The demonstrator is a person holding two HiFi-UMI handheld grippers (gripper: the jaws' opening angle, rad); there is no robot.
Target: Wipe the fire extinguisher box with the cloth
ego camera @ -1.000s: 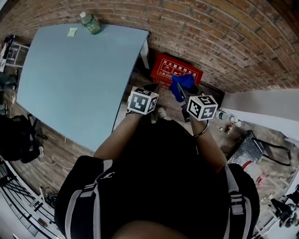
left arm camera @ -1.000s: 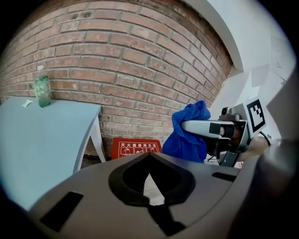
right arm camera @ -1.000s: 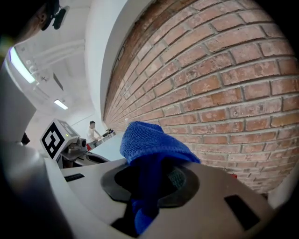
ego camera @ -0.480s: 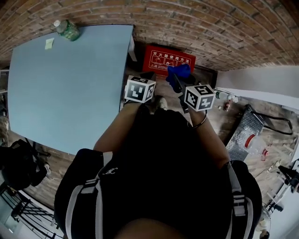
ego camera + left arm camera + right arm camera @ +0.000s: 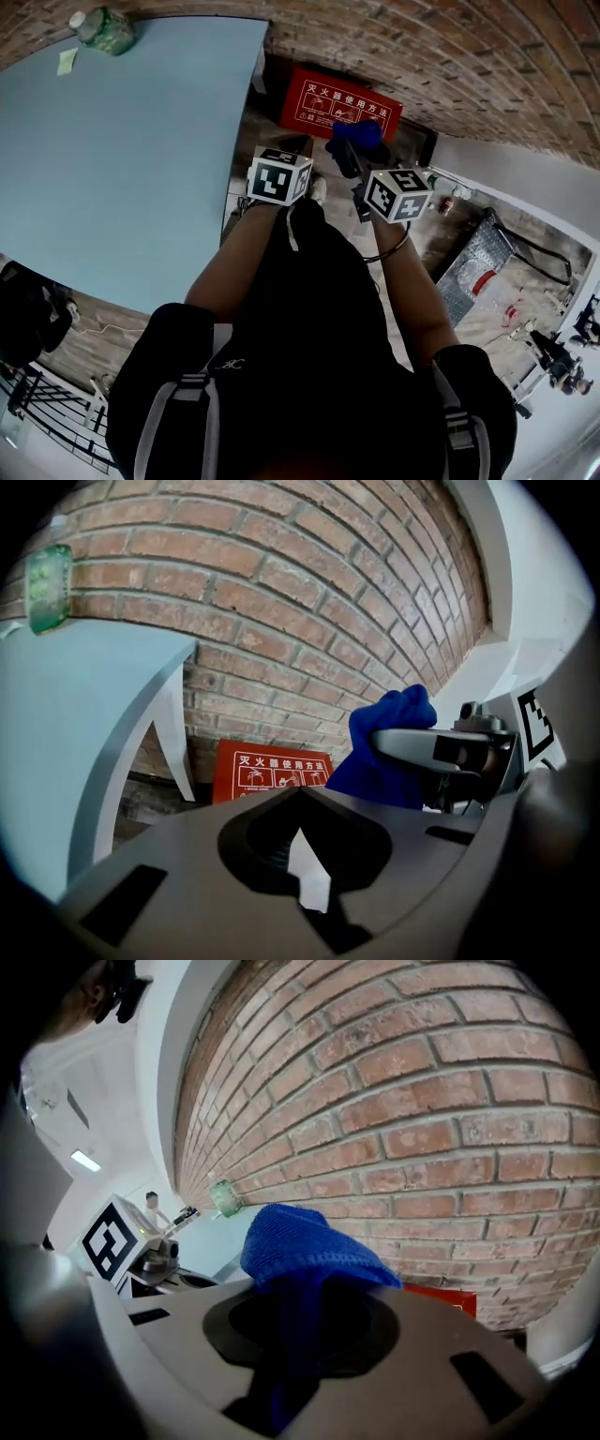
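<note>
At mid-frame the left gripper [image 5: 300, 794] had its jaws pressed together on nothing, while the right gripper [image 5: 305, 1297] clamped the blue cloth [image 5: 298, 1241]. Beyond them, at upper centre, the red fire extinguisher box [image 5: 339, 101] stood against the brick wall [image 5: 450, 56].

head: steeply down from above | gripper views: low; facing brick wall [image 5: 281, 592] | shared: fire extinguisher box [image 5: 339, 103]

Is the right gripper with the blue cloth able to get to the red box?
Probably yes. The right gripper, shut on the blue cloth, hovers in front of the red box by the brick wall. Nothing shows between them.
</note>
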